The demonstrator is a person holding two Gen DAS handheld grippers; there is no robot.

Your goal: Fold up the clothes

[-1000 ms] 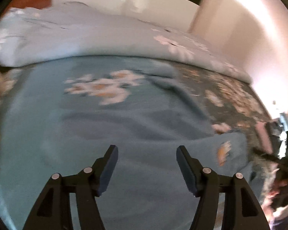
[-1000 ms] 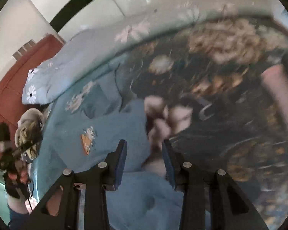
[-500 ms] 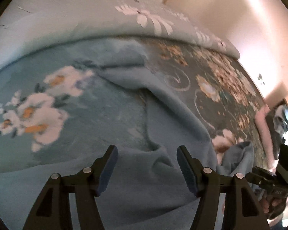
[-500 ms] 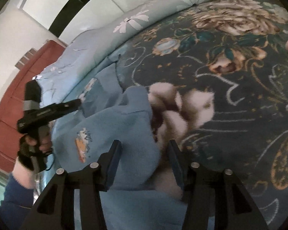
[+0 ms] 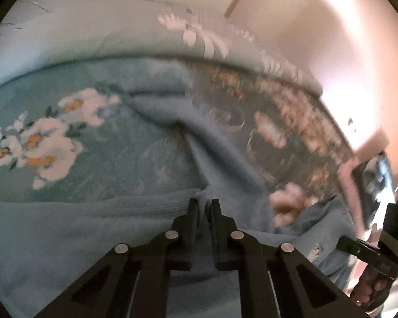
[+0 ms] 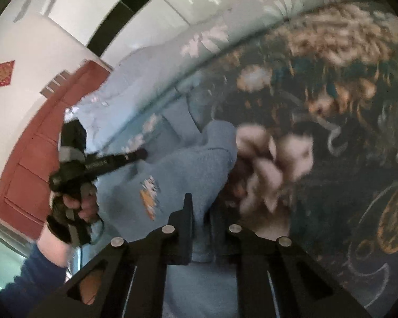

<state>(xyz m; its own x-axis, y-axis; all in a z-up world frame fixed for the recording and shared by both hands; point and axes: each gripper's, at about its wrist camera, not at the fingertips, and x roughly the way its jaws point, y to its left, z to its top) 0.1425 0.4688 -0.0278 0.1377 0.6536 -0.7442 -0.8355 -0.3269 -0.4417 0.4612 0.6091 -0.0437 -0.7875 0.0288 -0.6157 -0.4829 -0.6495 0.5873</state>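
Left gripper (image 5: 204,206): its two black fingers (image 5: 192,212) are pinched together on a bunch of the blue top, near a seam.
Right gripper (image 6: 200,212): its fingers (image 6: 187,212) are squeezed on a fold of the same top, and blue cloth fills the thin gap between them.
Top (image 5: 79,238): soft, fuzzy and light blue. It lies on the bed, spread flat near the left gripper and lifted into a hump (image 6: 199,159) near the right one. A sleeve (image 5: 215,156) runs away over the dark blanket.
Badge (image 6: 148,193): a small orange and white picture on the top, just left of the right gripper's fingers.
Teal blanket (image 5: 119,159): lies under the top and has white and orange flowers (image 5: 39,143).
Dark blanket (image 6: 345,132): has gold and pink flowers and lies beside the teal one, on the right.
Quilt (image 5: 106,26): pale blue with white flowers, bunched up at the far side of the bed.
Hand (image 6: 79,204): seen from the right camera, it grips the left gripper's handle.
Headboard (image 6: 39,145): red-brown wood, at the left behind the hand.
Sharpness: both pictures are blurry, most of all on the dark blanket.
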